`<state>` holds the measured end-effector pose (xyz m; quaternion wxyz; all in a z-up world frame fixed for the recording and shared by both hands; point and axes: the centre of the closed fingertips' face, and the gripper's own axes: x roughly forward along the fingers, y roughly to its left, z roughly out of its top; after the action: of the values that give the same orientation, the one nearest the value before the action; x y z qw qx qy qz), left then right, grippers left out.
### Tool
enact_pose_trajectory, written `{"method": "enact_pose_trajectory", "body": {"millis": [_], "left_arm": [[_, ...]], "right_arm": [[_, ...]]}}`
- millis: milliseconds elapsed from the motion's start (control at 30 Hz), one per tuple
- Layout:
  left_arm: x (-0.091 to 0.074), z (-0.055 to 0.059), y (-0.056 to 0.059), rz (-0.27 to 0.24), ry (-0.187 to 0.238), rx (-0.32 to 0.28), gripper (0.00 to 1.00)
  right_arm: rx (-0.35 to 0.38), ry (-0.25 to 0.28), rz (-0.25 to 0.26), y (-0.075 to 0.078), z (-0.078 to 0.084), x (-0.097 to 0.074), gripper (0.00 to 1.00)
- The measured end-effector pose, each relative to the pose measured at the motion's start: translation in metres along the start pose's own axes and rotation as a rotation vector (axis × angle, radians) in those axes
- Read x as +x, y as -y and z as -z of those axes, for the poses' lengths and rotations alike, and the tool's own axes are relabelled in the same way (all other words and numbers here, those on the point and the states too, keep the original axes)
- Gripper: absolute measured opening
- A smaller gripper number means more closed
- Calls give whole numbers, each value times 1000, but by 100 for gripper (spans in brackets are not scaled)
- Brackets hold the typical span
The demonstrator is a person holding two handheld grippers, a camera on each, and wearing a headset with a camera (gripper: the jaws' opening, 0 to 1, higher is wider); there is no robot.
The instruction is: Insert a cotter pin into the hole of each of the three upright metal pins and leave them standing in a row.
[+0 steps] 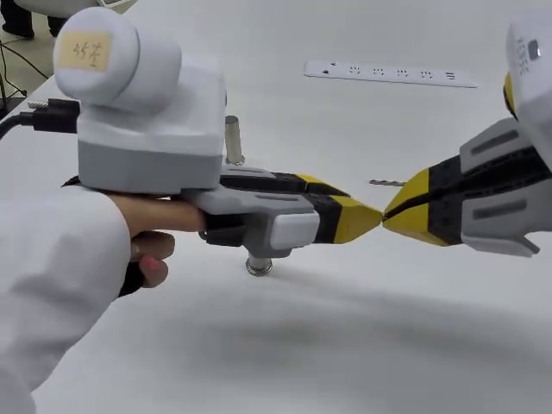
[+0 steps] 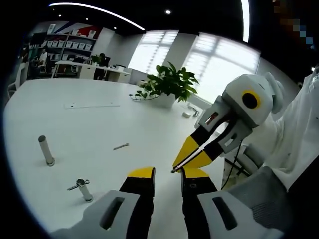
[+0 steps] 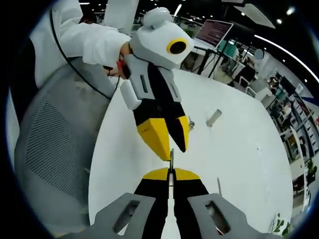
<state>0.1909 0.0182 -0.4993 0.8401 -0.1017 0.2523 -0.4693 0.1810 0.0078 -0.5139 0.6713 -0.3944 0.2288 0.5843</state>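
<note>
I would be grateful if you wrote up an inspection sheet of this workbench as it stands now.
Surface: white bench top, no marks seen.
Job's things: upright metal pin, no cotter pin seen in it; second metal pin with one through it; loose cotter pin lying flat.
Clutter: power strip at the far side.
Grippers: right gripper shut on a held cotter pin; left gripper open, its tips at that pin's free end.
Cables: black cable plugged into the left gripper's rear.
Surroundings: potted plant, windows, mesh chair.
</note>
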Motion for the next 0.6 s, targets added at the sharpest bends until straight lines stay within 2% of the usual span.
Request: {"method": "enact_pose_trajectory", "body": {"millis": [600], "left_arm": [[4,0,14,42,-7,-34,8]], "right_arm": [[-21,21,9,0,-11,-3,0]]}}
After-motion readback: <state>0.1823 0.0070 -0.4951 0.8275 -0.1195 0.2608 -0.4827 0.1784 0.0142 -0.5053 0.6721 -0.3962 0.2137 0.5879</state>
